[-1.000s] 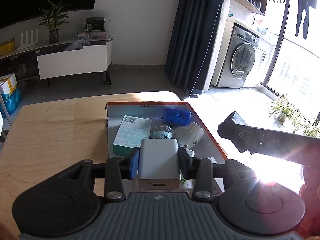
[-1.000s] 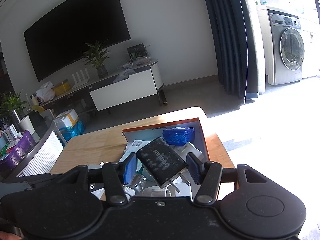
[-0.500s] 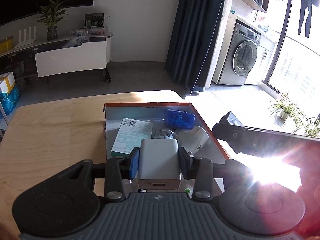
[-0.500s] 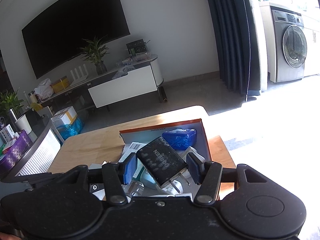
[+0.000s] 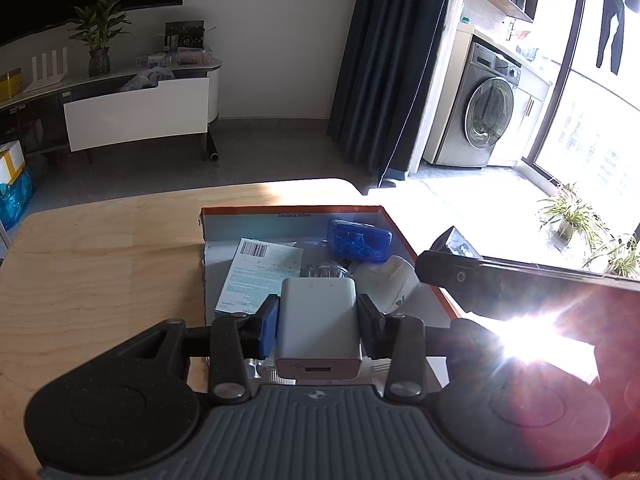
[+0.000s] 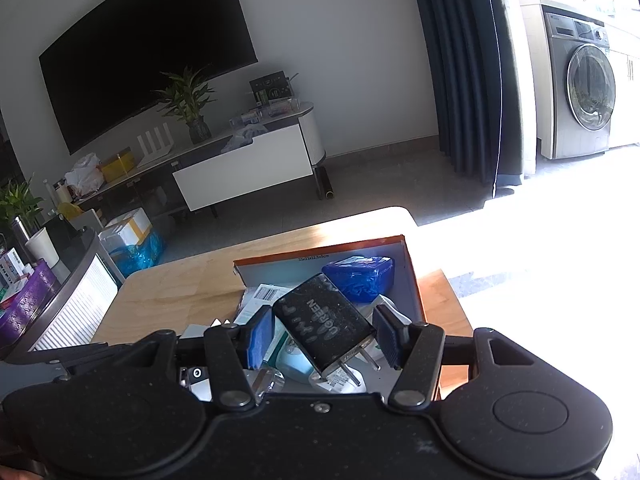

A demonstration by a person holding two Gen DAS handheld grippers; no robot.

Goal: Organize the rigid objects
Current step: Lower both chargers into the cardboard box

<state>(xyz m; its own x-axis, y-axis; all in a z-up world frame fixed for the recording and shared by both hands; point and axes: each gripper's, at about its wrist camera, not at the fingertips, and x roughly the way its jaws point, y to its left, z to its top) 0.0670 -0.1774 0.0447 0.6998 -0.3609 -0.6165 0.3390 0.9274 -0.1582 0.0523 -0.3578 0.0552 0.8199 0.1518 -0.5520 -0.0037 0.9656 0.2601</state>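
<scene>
My left gripper is shut on a white charger block, held upright just above the near end of an orange-rimmed box. In that box lie a teal-and-white carton, a blue case and a white rounded object. My right gripper is shut on a black charger that sits diagonally between the pads, prongs toward the camera, over the same box. In the left wrist view the right gripper shows as a dark bar at the box's right side.
The box rests on a wooden table whose far edge lies just behind it. Strong sun glare washes out the right side. A white slatted unit stands left of the table; floor, a TV stand and a washing machine lie beyond.
Both grippers drifted slightly over the box, each keeping its charger. Neither grip changed.
</scene>
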